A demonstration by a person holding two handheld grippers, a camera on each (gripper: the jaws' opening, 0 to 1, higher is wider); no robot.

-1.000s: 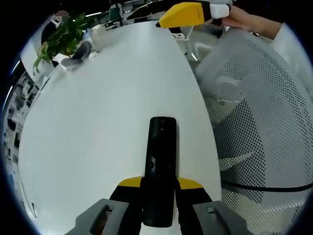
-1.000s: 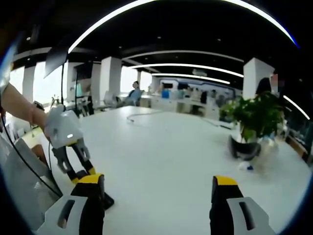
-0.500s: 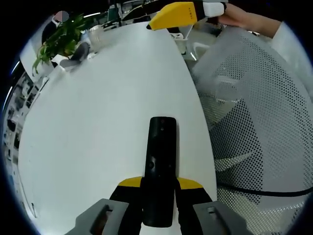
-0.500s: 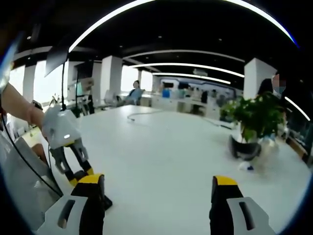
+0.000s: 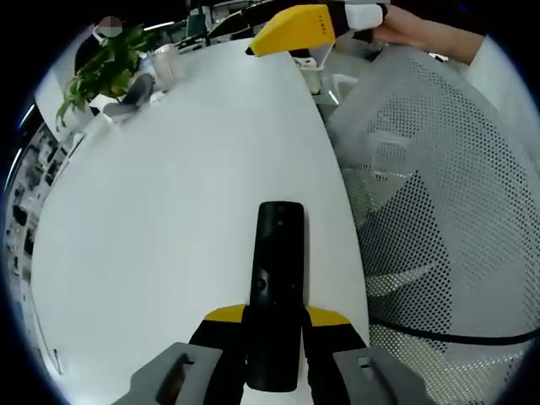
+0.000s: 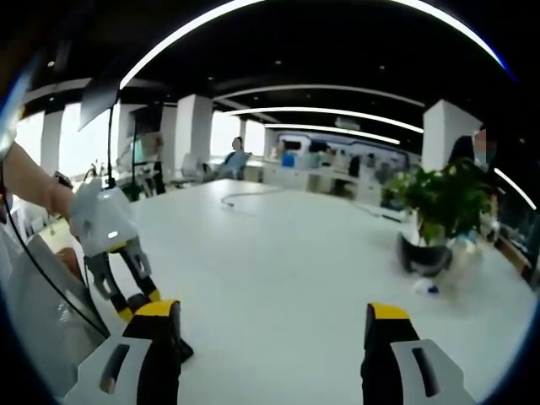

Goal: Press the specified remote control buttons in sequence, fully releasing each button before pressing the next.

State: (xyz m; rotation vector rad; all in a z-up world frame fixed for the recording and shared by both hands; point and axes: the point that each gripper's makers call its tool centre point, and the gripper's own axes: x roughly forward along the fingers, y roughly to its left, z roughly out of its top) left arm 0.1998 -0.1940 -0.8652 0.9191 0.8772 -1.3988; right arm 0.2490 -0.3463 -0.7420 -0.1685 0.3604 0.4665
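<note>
Left gripper (image 5: 274, 337): the fingers are closed on the near end of a black remote control (image 5: 277, 278). The remote control runs straight forward from between the fingers, its far end lying over the white tabletop (image 5: 169, 194). Whether it rests on the tabletop or is held just above it cannot be told.

In the left gripper view, a white mesh chair (image 5: 430, 202) stands to the right of the fingers, beside the tabletop edge. A potted plant (image 5: 105, 67) stands far ahead and to the left. The right gripper appears far ahead, above the tabletop edge, with a yellow tip, held by a hand (image 5: 413, 25).

Right gripper (image 6: 274, 337): the fingers are spread wide apart with nothing between them, above the tabletop. In the right gripper view, the left gripper stands just left of the left finger, and the potted plant stands ahead to the right.
</note>
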